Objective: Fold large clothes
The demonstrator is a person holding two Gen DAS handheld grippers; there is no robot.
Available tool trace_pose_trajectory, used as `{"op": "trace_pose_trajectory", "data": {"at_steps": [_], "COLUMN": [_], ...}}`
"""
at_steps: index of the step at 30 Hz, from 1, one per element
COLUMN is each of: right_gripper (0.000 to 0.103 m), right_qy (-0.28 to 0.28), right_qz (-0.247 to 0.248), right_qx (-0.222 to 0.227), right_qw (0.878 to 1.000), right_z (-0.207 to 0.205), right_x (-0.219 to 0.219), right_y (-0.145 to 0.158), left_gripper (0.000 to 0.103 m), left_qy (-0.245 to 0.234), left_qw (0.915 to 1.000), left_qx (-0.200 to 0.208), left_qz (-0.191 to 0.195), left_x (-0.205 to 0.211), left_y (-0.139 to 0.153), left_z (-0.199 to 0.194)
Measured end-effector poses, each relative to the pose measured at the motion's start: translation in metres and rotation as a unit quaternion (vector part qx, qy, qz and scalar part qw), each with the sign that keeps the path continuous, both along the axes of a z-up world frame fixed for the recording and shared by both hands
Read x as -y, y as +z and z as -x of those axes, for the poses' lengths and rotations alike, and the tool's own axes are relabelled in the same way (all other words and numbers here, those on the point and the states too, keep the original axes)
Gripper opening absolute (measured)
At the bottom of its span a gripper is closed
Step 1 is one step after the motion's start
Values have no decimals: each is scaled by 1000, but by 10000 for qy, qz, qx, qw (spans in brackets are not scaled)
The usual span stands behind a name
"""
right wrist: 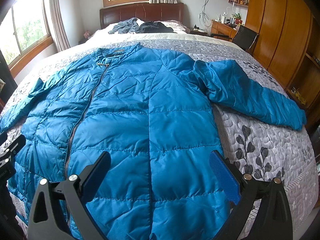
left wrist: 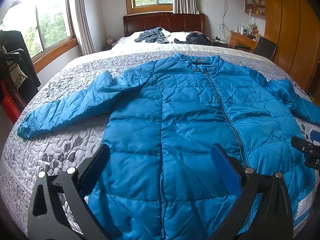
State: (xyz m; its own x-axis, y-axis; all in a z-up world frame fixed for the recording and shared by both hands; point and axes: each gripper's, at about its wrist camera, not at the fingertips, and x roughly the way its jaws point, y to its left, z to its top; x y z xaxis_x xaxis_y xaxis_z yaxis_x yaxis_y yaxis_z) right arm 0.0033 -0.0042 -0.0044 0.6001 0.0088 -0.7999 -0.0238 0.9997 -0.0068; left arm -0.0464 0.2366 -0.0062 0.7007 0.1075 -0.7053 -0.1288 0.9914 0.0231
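A blue quilted jacket [left wrist: 180,108] lies flat and zipped on the bed, collar away from me, both sleeves spread out to the sides. My left gripper [left wrist: 161,150] hovers open over the jacket's lower left panel, nothing between its fingers. My right gripper [right wrist: 160,157] hovers open over the lower right panel of the jacket [right wrist: 140,104], also holding nothing. The left sleeve [left wrist: 66,108] slants out toward the bed's left edge. The right sleeve [right wrist: 258,94] reaches toward the right edge. In the left wrist view the right gripper's body shows at the right border.
The bed carries a grey floral quilt [left wrist: 60,152]. Grey clothes [left wrist: 153,36] and dark clothes [left wrist: 197,39] lie piled near the wooden headboard [left wrist: 164,23]. A wooden wardrobe [right wrist: 280,30], a desk and a black chair [right wrist: 245,37] stand to the right. Windows are on the left.
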Motion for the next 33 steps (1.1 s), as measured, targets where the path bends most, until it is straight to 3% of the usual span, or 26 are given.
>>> {"op": "trace_pose_trajectory", "data": {"at_steps": [26, 33], "right_gripper": [99, 99], "right_qy": [1, -240], "right_qz": [4, -264], "right_qx": [10, -102], "right_qw": [10000, 9993], "right_z": [0, -13], "right_x": [-1, 30], "right_y": [1, 1], "left_gripper": [100, 100], "left_qy": [-2, -451], "left_qw": [10000, 9988], "left_qx": [-6, -167], "left_qz": [-13, 101], "left_x": [1, 15], "left_y": [-2, 4], "left_z": [-1, -27]}}
